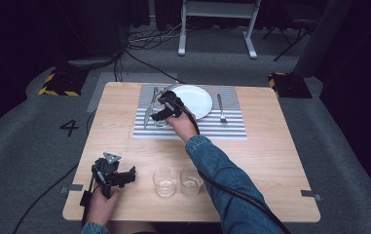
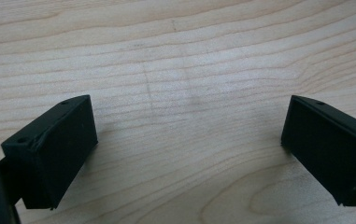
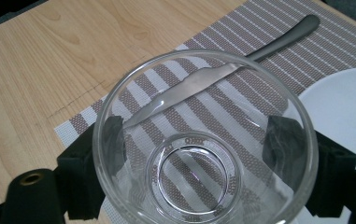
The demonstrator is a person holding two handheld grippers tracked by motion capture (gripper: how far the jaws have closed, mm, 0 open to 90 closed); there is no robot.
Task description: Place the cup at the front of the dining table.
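Meanwhile, right hand-held gripper [image 3: 203, 163] clasps a round clear glass [image 3: 203, 140] over the striped woven placemat [image 3: 269, 51]; left hand-held gripper [image 2: 189, 149] gapes wide.

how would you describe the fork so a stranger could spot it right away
Find the striped placemat at the far middle of the wooden table, with a white plate on it. The fork lies just right of that plate; the knife and other cutlery sit on its left.

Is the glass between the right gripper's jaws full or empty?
Empty: through the glass held by the right gripper, the striped placemat and knife show clearly.
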